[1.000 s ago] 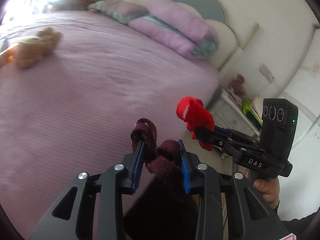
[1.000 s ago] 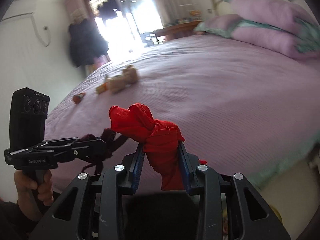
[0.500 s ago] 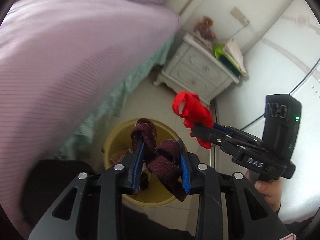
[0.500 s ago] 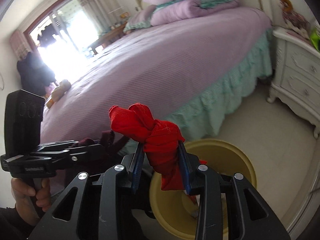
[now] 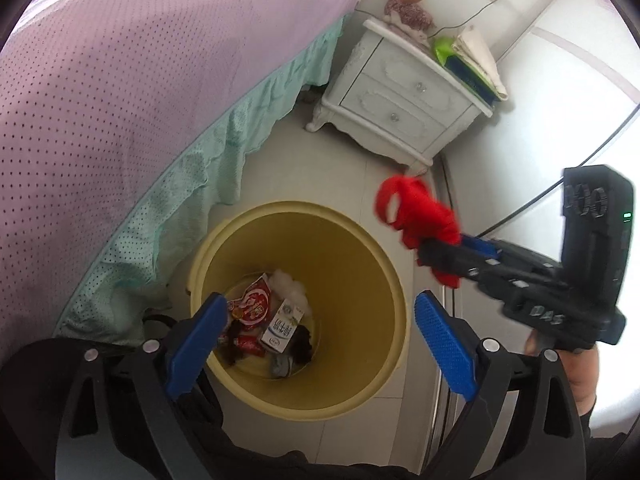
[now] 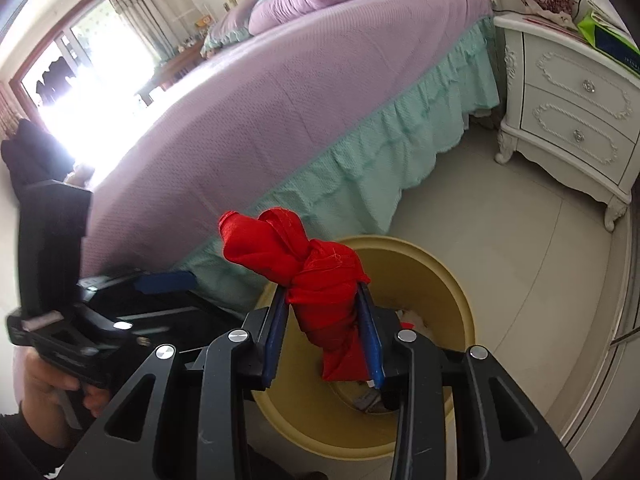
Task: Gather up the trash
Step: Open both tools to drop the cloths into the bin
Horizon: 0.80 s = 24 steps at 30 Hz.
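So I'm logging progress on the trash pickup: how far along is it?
Done: wrappers and a small carton already lie in the yellow bin. In hand: the left gripper is opening above the bin, nothing between its fingers; the right gripper grips a knotted red cloth. Left: dropping that cloth in.

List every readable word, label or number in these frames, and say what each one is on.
"DAS": white letters on the right tool's black body, seen from the left wrist view.
Milk carton in the yellow bin: blue print, too small to read.
Red snack wrapper in the bin: lettering unreadable.
Left tool's body label, in the right wrist view: blurred.
Dark book on the nightstand: tiny text, unreadable.
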Tool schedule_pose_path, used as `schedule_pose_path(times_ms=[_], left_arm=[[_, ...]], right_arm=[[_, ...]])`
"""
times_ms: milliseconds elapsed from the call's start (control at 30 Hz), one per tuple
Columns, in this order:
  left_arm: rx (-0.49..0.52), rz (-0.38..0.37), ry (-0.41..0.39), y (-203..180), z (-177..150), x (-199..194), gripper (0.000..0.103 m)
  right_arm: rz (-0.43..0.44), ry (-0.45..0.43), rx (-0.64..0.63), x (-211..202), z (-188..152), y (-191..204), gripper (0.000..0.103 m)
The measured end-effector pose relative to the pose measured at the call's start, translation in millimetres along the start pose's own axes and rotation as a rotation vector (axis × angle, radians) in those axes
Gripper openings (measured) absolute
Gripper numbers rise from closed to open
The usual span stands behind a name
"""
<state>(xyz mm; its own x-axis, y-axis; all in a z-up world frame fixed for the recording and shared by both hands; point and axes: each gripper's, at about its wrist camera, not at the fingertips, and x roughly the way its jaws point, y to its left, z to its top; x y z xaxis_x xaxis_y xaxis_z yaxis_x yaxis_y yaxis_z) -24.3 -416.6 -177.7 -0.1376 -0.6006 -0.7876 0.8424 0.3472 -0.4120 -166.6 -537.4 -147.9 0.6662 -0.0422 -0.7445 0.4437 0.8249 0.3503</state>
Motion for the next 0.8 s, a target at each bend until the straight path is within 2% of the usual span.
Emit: schedule_pose_path(times_ms=[167, 200, 233, 300, 800], left_arm=[[0.006, 0.005, 0.007, 0.1, -1.0, 2.0, 0.095], [0.008, 0.005, 0.008, -0.2, -0.9, 2.1, 0.095], [0.008, 0.005, 0.009, -0.1, -1.0, 2.2, 0.095], [0.007, 0.001, 0.013, 0.2, -0.9, 3.0, 0.096], [0.018, -0.004, 0.013, -0.2, -3.6, 4.2, 0.096]], right_arm=[[-0.013, 0.034, 0.0, 8.7, -2.5, -3.5, 0.036], [-0.013, 0.044, 0.002, 10.6, -2.9, -4.4, 0.042], [-0.012, 0.051, 0.007, 11.4, -2.8, -4.8, 0.06], [-0.025, 0.048, 0.028, 11.2, -2.6, -7.4, 0.073], [-0.048, 0.065, 0.019, 8.3, -2.8, -6.6, 0.073]])
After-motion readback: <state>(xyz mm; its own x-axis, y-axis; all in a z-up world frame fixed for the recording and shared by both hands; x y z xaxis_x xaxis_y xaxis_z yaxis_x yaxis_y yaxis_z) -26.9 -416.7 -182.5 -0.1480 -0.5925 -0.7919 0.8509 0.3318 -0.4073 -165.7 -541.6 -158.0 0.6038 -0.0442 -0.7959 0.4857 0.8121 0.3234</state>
